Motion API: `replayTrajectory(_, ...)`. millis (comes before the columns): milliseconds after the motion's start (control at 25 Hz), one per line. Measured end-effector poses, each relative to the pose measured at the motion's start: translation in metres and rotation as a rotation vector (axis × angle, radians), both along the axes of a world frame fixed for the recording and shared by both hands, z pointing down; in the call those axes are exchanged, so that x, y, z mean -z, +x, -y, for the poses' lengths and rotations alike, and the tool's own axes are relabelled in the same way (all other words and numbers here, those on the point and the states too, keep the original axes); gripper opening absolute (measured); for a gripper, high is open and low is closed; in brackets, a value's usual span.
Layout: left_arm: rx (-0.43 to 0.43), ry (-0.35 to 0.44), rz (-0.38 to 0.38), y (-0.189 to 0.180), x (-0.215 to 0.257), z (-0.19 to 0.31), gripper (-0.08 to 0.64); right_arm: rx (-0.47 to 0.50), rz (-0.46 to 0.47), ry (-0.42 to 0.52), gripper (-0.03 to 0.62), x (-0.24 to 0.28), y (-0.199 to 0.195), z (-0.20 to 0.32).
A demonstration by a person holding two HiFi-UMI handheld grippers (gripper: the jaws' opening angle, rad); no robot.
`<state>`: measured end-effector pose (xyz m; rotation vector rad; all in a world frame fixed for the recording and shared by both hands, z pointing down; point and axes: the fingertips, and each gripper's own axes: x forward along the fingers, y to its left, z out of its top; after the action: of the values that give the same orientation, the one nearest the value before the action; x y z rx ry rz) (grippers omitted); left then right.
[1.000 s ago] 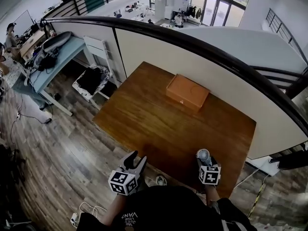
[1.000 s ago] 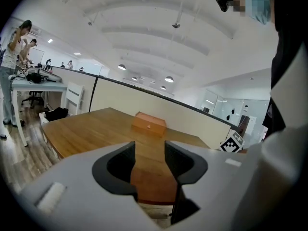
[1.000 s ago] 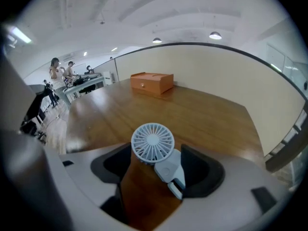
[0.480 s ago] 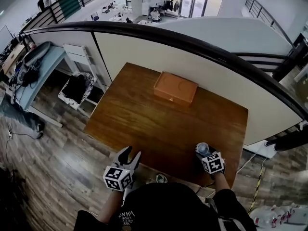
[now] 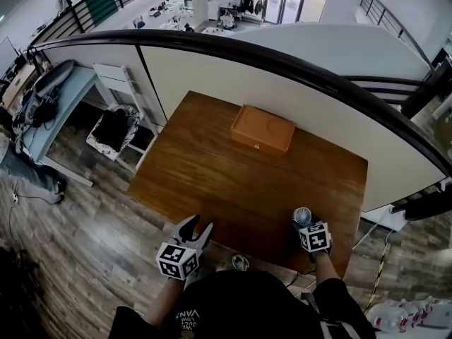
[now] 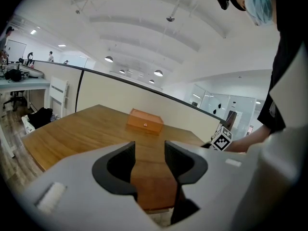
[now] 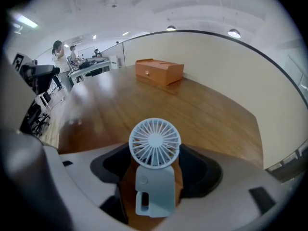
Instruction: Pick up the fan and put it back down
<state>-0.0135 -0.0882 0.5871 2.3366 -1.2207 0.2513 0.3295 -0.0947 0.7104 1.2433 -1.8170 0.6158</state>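
Note:
A small pale-blue fan (image 5: 302, 216) stands upright near the front right edge of the wooden table (image 5: 212, 175). In the right gripper view the fan (image 7: 155, 148) faces the camera. Its stubby body sits between the jaws of my right gripper (image 7: 155, 165), and a thin strip of table shows on each side of the body. In the head view my right gripper (image 5: 304, 224) sits just behind the fan. My left gripper (image 5: 195, 227) hangs at the table's front edge. Its jaws (image 6: 150, 150) stand a little apart with nothing between them.
An orange wooden box (image 5: 263, 129) sits at the back of the table, near the curved partition wall (image 5: 233, 55). A blue desk (image 5: 60, 83) and a white rack (image 5: 116, 122) stand on the floor to the left. The table's front edge lies right under both grippers.
The head camera has swung, so the whole scene shifted in view. The fan and both grippers keep the same places relative to the table.

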Motion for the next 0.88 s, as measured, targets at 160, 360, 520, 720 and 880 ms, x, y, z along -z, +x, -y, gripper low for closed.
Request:
replayTrajectory(160, -0.005, -0.007, -0.001, -0.013, -0.001, 0.005, 0.176, -0.017, -0.003, 0.003, 0.295, 0.001, -0.012, 0.004)
replayTrajectory(360, -0.009, -0.003, -0.005, -0.032, 0.002, 0.015, 0.176, -0.035, 0.002, 0.03, 0.295, 0.01, -0.037, 0.016)
replayTrajectory(520, -0.015, 0.001, -0.01, -0.052, 0.003, 0.021, 0.176, -0.035, -0.003, 0.048, 0.293, 0.016, -0.063, 0.027)
replayTrajectory(720, -0.01, 0.016, -0.013, -0.083, 0.006, 0.029, 0.176, -0.031, 0.016, 0.076, 0.293, 0.023, -0.103, 0.047)
replayTrajectory(880, 0.005, 0.022, -0.01, -0.115, 0.007, 0.031, 0.176, -0.02, 0.035, 0.088, 0.293, 0.023, -0.14, 0.064)
